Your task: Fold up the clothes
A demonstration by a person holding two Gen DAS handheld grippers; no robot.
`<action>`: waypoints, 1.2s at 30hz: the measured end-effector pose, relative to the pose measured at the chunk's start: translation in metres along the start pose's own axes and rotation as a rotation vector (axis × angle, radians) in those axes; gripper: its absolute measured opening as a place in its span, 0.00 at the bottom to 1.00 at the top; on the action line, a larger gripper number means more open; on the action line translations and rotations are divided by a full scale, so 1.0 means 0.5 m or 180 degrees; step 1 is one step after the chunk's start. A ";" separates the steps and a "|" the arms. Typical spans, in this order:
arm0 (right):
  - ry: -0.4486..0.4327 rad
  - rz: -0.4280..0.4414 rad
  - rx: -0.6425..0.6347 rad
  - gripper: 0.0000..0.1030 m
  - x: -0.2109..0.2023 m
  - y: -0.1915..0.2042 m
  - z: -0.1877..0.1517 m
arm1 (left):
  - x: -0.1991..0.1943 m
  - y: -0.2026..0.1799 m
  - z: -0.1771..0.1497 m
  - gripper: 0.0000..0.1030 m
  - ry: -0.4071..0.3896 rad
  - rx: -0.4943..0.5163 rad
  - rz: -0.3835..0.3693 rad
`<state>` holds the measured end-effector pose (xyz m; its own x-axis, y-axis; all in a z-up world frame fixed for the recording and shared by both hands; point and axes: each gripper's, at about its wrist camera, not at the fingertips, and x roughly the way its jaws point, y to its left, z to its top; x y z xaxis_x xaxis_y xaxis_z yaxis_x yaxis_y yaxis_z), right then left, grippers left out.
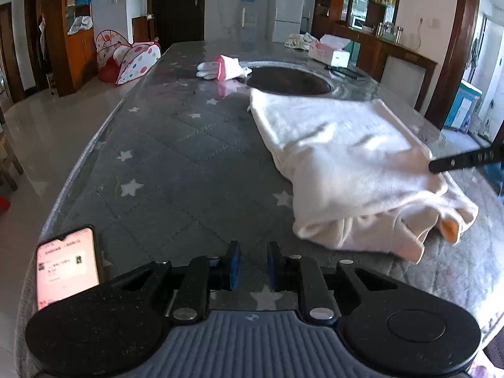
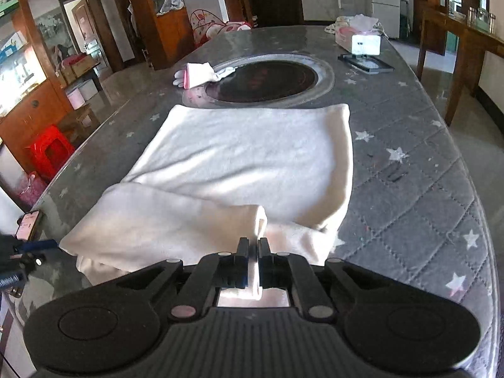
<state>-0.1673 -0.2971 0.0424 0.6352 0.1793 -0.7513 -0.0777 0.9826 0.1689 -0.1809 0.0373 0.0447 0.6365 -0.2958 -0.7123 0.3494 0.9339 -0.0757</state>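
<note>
A cream-white garment point(image 2: 245, 154) lies on the grey star-patterned table point(image 2: 409, 189), its near part folded over onto itself. It also shows in the left wrist view point(image 1: 352, 170), at the right. My right gripper point(image 2: 253, 244) is shut on the garment's near folded edge, and the cloth runs between its fingers. One of its fingers point(image 1: 456, 161) reaches in from the right in the left wrist view. My left gripper point(image 1: 253, 252) is open and empty, low over the bare table left of the garment. It shows at the left edge of the right wrist view point(image 2: 34, 247).
A phone point(image 1: 67, 269) with a lit screen lies at the near left table edge. A dark round inset point(image 2: 261, 80) sits mid-table beyond the garment, with white-and-pink gloves point(image 2: 198, 74) beside it. A tissue box point(image 2: 359, 39) and a dark tray point(image 2: 365, 63) stand farther back.
</note>
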 end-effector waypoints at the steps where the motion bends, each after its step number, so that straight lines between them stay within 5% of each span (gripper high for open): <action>1: -0.0042 -0.0012 -0.0014 0.07 -0.007 0.000 0.002 | -0.006 0.004 0.011 0.20 -0.0035 -0.0041 -0.0029; 7: -0.0302 0.0107 -0.0082 0.08 -0.021 0.011 0.025 | -0.006 -0.013 0.087 0.20 -0.0237 -0.0245 -0.0445; 13: -0.0180 0.0231 -0.0159 0.08 0.028 0.026 0.024 | 0.076 -0.065 0.141 0.20 -0.0151 -0.0178 -0.0821; 20: -0.0021 0.0168 -0.0189 0.07 0.061 0.009 0.007 | 0.161 -0.065 0.135 0.21 0.0047 -0.0032 -0.0658; 25: -0.0032 0.0202 -0.0220 0.08 0.049 -0.001 0.005 | 0.142 -0.044 0.130 0.27 -0.0040 -0.0144 -0.0792; 27: -0.0081 0.0221 -0.0280 0.08 0.038 0.004 0.005 | 0.127 -0.052 0.130 0.37 -0.0162 -0.0029 -0.0749; 36: 0.0016 0.0280 -0.0540 0.08 0.017 0.019 -0.032 | 0.122 -0.084 0.102 0.43 -0.0172 0.0460 -0.0544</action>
<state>-0.1748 -0.2854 0.0273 0.6164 0.2647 -0.7417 -0.2615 0.9572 0.1242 -0.1217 -0.0301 0.0399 0.5942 -0.4611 -0.6590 0.5475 0.8321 -0.0885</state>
